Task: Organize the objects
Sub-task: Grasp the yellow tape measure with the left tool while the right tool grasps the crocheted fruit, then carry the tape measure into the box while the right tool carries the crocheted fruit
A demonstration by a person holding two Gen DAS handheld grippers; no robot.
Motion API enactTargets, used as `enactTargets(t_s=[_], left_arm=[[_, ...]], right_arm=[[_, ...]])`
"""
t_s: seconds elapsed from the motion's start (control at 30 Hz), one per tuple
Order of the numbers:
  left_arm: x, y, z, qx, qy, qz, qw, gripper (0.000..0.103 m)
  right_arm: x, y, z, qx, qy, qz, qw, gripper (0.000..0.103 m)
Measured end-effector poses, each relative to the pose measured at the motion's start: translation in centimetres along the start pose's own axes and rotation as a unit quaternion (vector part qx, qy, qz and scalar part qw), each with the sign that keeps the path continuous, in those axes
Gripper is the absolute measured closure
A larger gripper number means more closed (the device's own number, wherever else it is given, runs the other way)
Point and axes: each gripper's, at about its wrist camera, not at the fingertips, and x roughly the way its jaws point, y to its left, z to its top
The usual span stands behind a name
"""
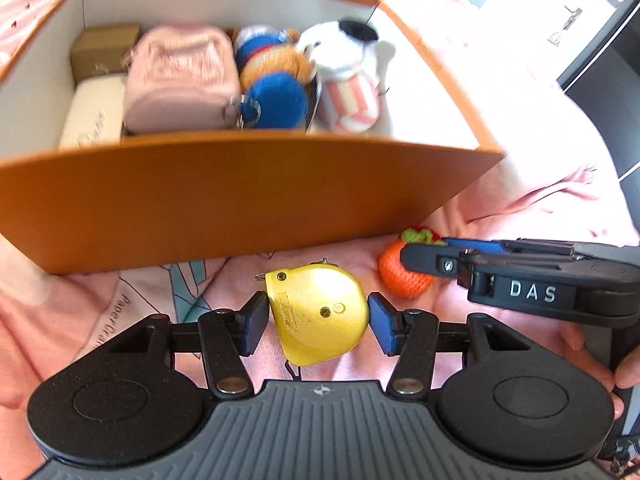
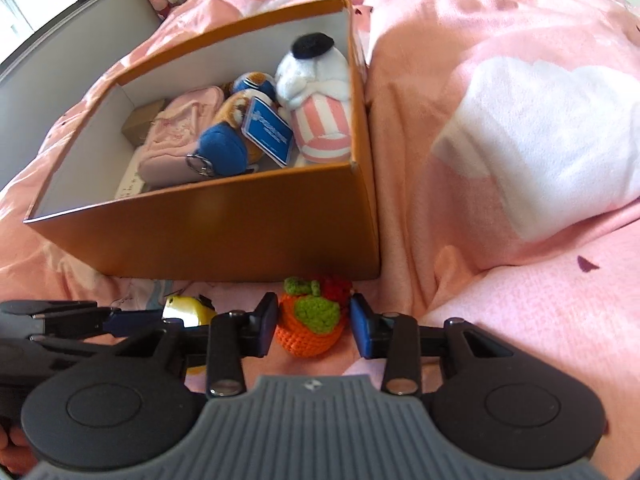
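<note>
Pink bedspread (image 2: 480, 160) carries an orange box (image 1: 240, 200) holding plush toys, among them a white plush (image 1: 348, 68) at its right end. Left gripper (image 1: 318, 320) sits near the box, jaws wide around a yellow tape measure (image 1: 316, 312), pads beside it, contact unclear. Right gripper (image 2: 314, 326) brackets an orange crochet fruit (image 2: 310, 328) just right of the tape measure, jaws wide, contact unclear.

On the bed (image 2: 480, 240), the box (image 2: 224, 232) sits far; near it lie the tape measure (image 1: 318, 316) left and the crocheted fruit (image 2: 310, 326) right; plush toys (image 2: 316, 100) fill the box.
</note>
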Motion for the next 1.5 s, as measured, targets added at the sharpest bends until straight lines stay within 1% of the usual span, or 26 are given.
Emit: enactTargets(t_s=[0.07,0.23,0.4,0.47,0.6,0.67,0.77,0.87,1.03,1.1,1.17,1.3,1.43,1.5], left_arm=[[-1.4,-0.4,0.1,0.009,-0.011,-0.010,0.9998,0.041],[-4.7,-1.5,0.2,0.049,-0.046,-0.027,0.9974,0.041],[-6.9,-3.6,2.9,0.108,-0.089,-0.030,0.9897,0.041],[-7.6,-3.7,4.2,0.114,-0.098,-0.029,0.9882,0.041],[-7.5,-3.4,6.8,0.112,-0.106,-0.027,0.9876,0.041],[-6.4,-3.0,8.2,0.099,-0.097,-0.029,0.9900,0.041],[-4.1,-2.5,9.4,0.089,-0.078,-0.029,0.9925,0.041],[-1.8,-2.0,9.9,0.087,-0.051,-0.037,0.9942,0.041],[1.0,-1.1,10.1,0.070,-0.014,-0.031,0.9970,0.041],[1.7,-0.8,10.1,0.064,-0.003,-0.028,0.9975,0.041],[2.1,-0.7,10.1,0.063,0.006,-0.013,0.9979,0.041],[2.6,-0.4,10.2,0.068,0.019,-0.001,0.9975,0.041],[3.1,-0.2,10.3,0.070,0.034,0.003,0.9970,0.041],[3.5,-0.1,10.4,0.067,0.041,0.009,0.9969,0.041]], right_arm=[[-1.2,0.3,0.0,-0.008,-0.005,0.008,1.000,0.063],[-5.6,1.1,0.5,-0.038,-0.037,0.027,0.998,0.063],[-9.1,2.0,3.0,-0.074,-0.075,0.041,0.994,0.063],[-9.6,2.2,4.3,-0.085,-0.084,0.045,0.992,0.063],[-10.2,2.2,6.8,-0.112,-0.096,0.033,0.988,0.063],[-10.0,2.2,7.8,-0.122,-0.095,0.026,0.988,0.063],[-8.0,2.1,9.4,-0.141,-0.075,0.029,0.987,0.063],[-5.8,2.4,10.2,-0.184,-0.045,0.021,0.982,0.063],[-3.0,2.3,10.9,-0.238,-0.002,-0.003,0.971,0.063],[-2.3,2.7,10.9,-0.267,0.008,-0.005,0.964,0.063],[-1.7,3.1,10.8,-0.294,0.020,-0.012,0.956,0.063],[0.1,4.3,10.6,-0.353,0.048,-0.033,0.934,0.063],[1.6,5.2,10.3,-0.397,0.066,-0.051,0.914,0.063],[1.8,5.4,10.4,-0.403,0.079,-0.046,0.910,0.062]])
